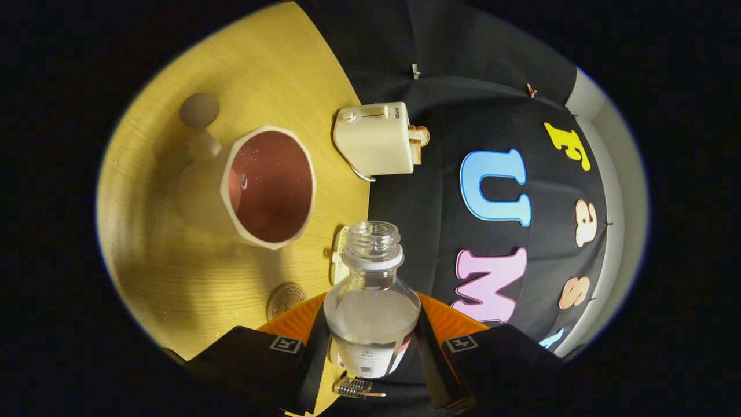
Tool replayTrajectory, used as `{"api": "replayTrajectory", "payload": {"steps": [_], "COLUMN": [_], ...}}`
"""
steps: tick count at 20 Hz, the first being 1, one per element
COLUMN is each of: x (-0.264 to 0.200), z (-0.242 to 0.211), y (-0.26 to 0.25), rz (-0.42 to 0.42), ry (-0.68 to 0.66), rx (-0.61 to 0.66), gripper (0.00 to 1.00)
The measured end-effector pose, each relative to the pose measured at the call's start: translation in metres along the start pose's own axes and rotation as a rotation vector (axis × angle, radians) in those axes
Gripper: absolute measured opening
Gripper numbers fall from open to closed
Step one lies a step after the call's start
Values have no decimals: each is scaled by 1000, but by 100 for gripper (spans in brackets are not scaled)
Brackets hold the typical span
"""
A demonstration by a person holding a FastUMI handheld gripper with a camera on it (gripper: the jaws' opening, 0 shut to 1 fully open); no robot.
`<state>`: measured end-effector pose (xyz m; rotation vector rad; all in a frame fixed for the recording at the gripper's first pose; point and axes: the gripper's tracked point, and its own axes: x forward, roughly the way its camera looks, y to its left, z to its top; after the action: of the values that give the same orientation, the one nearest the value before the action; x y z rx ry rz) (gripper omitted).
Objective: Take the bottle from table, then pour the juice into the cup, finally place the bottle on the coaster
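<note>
My gripper is shut on a clear, uncapped bottle, one finger on each side of its body. The view is rolled over, so the wooden table stands up beside the fingers. The bottle's open mouth points ahead, close to the rim of a cream cup with a reddish-brown inside. The cup lies just beyond the fingers. A round brown coaster lies on the table next to the near finger, between it and the cup. A little clear liquid seems to sit in the bottle.
A cream toaster with a slice of toast stands on the table beyond the cup, near the table's edge. A small pale object lies behind the bottle's neck. A round shadow falls on the wood past the cup.
</note>
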<state>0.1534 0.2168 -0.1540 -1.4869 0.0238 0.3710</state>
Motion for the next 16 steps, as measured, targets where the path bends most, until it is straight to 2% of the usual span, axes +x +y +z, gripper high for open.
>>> {"api": "replayTrajectory", "payload": {"steps": [16], "x": [13], "z": [10], "y": [5], "rz": [-2], "ry": [-58], "rx": [-193], "gripper": [74]}}
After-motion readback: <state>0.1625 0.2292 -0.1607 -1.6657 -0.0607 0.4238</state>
